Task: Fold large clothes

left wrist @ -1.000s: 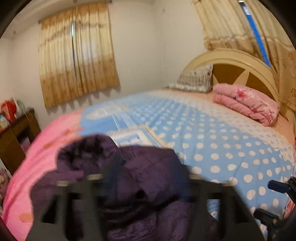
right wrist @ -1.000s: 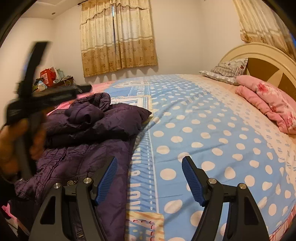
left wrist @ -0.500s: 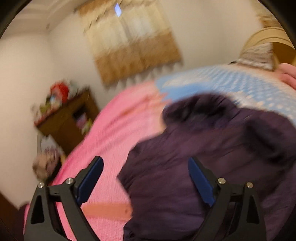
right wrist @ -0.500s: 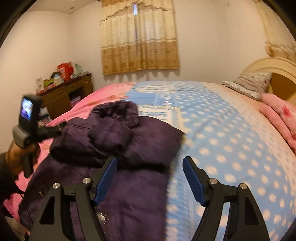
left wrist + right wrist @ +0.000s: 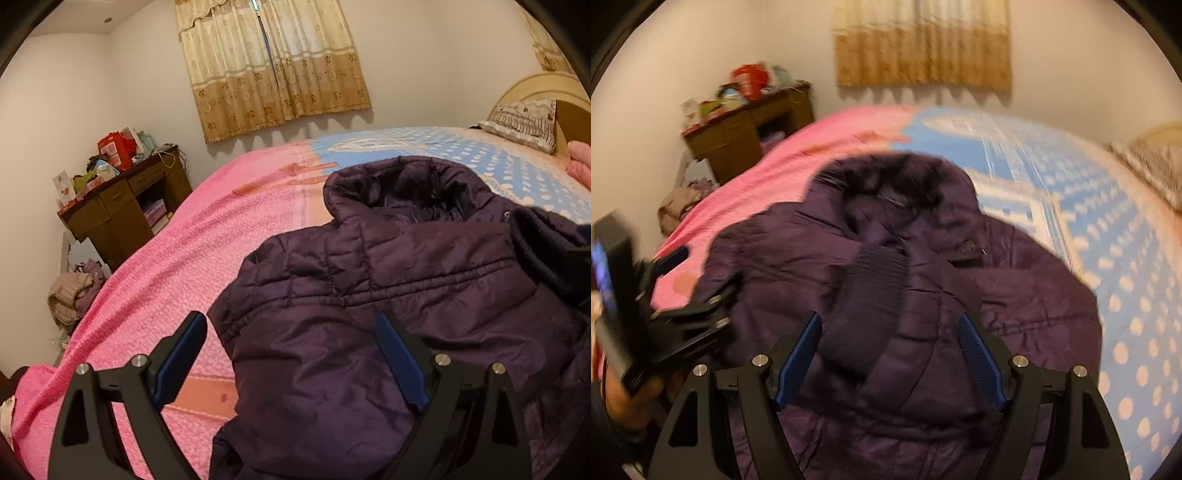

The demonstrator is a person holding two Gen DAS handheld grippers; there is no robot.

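Blue pads [image 5: 397,363] line the fingers of the left gripper [image 5: 291,363], which are spread wide with nothing between them but the quilted fabric lying below. They hang over the left edge of a dark purple puffer jacket [image 5: 388,295], one finger over the pink part of the bedspread [image 5: 177,266], the other over the jacket. The right gripper [image 5: 890,363] is likewise spread apart and grips nothing; between its fingers, lower down, lies the ribbed knit cuff [image 5: 868,302] of a sleeve folded across the front of the jacket. Whether the fingertips touch the cloth cannot be told.

The jacket lies spread on the bed, straddling the line where the pink half of the bedspread meets the blue polka-dot half [image 5: 509,166]. Its hood [image 5: 402,184] points away from both cameras. In the blurred right wrist view the left gripper shows at the left edge, held in the person's hand [image 5: 631,391].

Beyond the jacket, at the right end of the bed, a patterned pillow [image 5: 524,123] leans against the cream headboard [image 5: 535,88], with a bit of pink bedding just beside it. Off the far left side of the bed stands a brown wooden desk [image 5: 122,210] cluttered with boxes and papers, and a heap of clothes [image 5: 72,291] sits on the floor by it. Beige floral curtains [image 5: 273,62] hang on the back wall.
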